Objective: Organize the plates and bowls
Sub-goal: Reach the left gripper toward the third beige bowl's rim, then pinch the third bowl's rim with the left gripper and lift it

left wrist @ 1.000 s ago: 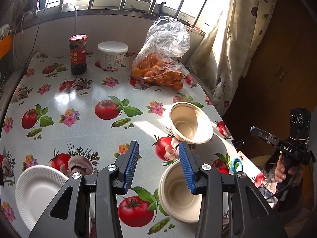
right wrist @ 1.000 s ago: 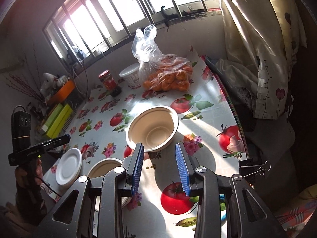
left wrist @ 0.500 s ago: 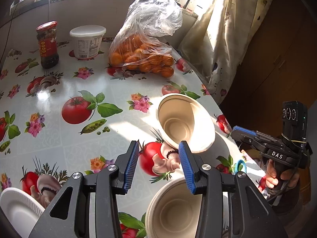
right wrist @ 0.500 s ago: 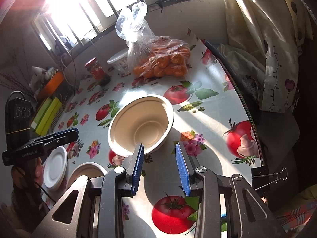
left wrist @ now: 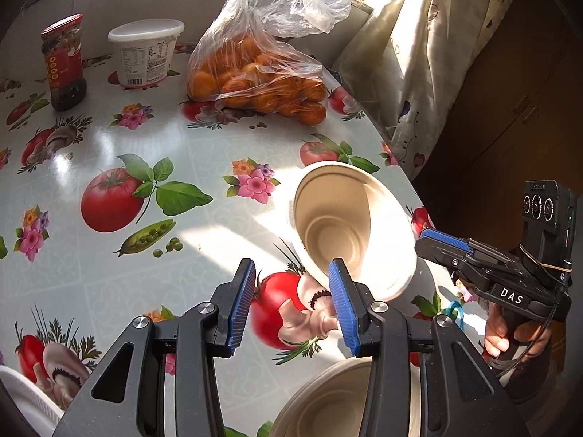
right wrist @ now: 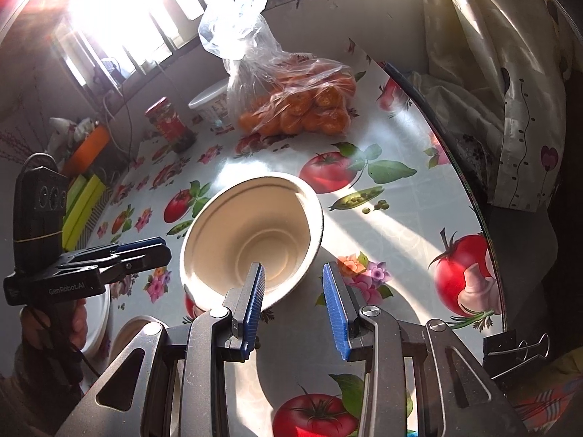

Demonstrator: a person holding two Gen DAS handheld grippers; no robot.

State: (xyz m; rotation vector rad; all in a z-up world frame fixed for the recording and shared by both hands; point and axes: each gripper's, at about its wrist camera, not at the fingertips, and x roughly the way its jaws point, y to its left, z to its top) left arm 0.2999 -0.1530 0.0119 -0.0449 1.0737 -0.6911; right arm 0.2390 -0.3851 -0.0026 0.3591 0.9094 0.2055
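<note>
A cream paper bowl [left wrist: 349, 229] [right wrist: 251, 240] stands upright on the tomato-print tablecloth [left wrist: 109, 247] near the table's right edge. My right gripper [right wrist: 291, 291] is open, its left finger over the bowl's near rim, its right finger outside it. My left gripper [left wrist: 289, 302] is open just short of the same bowl, its right finger near the rim. A second cream bowl [left wrist: 339, 400] [right wrist: 136, 331] lies below my left gripper. A white plate [left wrist: 25, 404] [right wrist: 100, 313] sits at the near left.
A bag of oranges [left wrist: 262, 73] [right wrist: 291, 105], a white tub [left wrist: 145, 54] and a red-lidded jar [left wrist: 63, 62] stand at the back. A curtain [left wrist: 430, 54] hangs past the right table edge. A binder clip [right wrist: 517, 349] is on that edge.
Both grippers have moved in toward the far bowl from opposite sides. The right gripper's left finger now reaches over its rim. Both stay open.
</note>
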